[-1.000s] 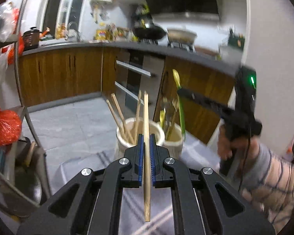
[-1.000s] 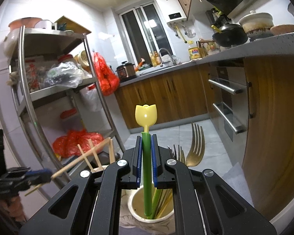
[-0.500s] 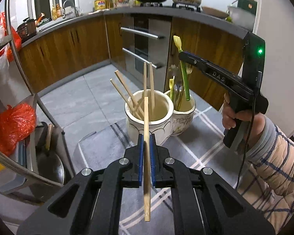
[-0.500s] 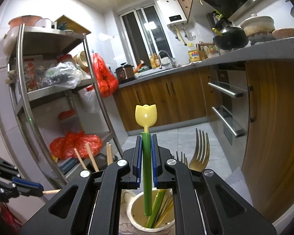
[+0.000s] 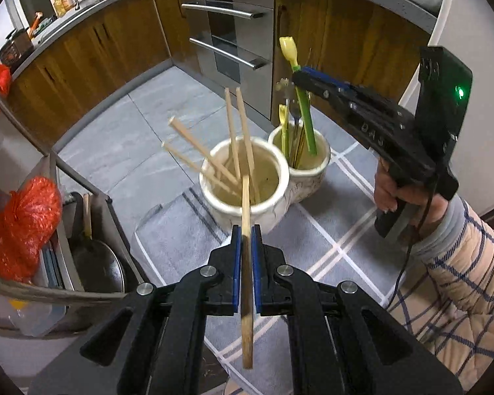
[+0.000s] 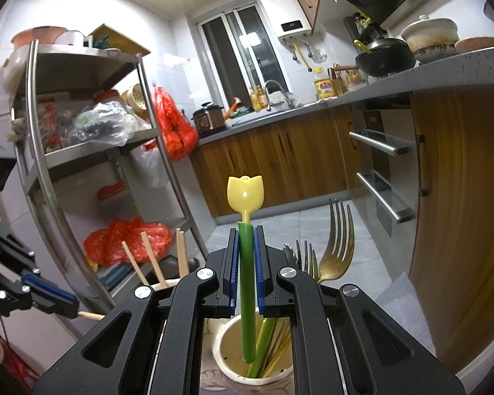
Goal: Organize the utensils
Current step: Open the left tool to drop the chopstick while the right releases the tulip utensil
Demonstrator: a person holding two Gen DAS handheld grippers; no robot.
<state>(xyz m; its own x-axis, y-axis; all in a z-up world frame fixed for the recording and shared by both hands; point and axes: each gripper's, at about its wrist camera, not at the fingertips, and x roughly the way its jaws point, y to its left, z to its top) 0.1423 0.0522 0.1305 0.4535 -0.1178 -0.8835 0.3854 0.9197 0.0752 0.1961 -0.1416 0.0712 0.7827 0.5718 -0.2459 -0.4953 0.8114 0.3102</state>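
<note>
From my right tool's camera (image 6: 245, 263) the bottoms of both jars are cut off by my own tool body, so I cannot see where the green stem ends against the jar floor. The silver piece beside the gold fork (image 6: 337, 247) is mostly hidden behind my tool's right finger; I only make out tines. From the left camera, the lower end of the chopstick (image 5: 246, 263) hangs in front of the tool body, and the far kitchen is smeared at the rim.

Since a second ago my left tool (image 5: 246, 240) has tipped downward: then I looked across at the cabinets, and I look down into the chopstick jar (image 5: 243, 177). The chopstick's tip sits over that jar's near rim, just above the four sticks leaning in it. My right tool has not shifted; the tulip spoon (image 6: 246, 256) stands as before.

My left tool is clamped on the chopstick, blue pads pressing both its sides. My right tool is clamped on the tulip spoon's green stem, whose lower end is inside the cutlery jar (image 5: 299, 161).

The cutlery jar touches the chopstick jar on its far right side, both on the checked cloth (image 5: 329, 230) over the bench. Left of the chopstick jar stands a steel rack (image 5: 59, 171) with a red bag (image 5: 23, 227) and a pan (image 5: 98, 266)
</note>
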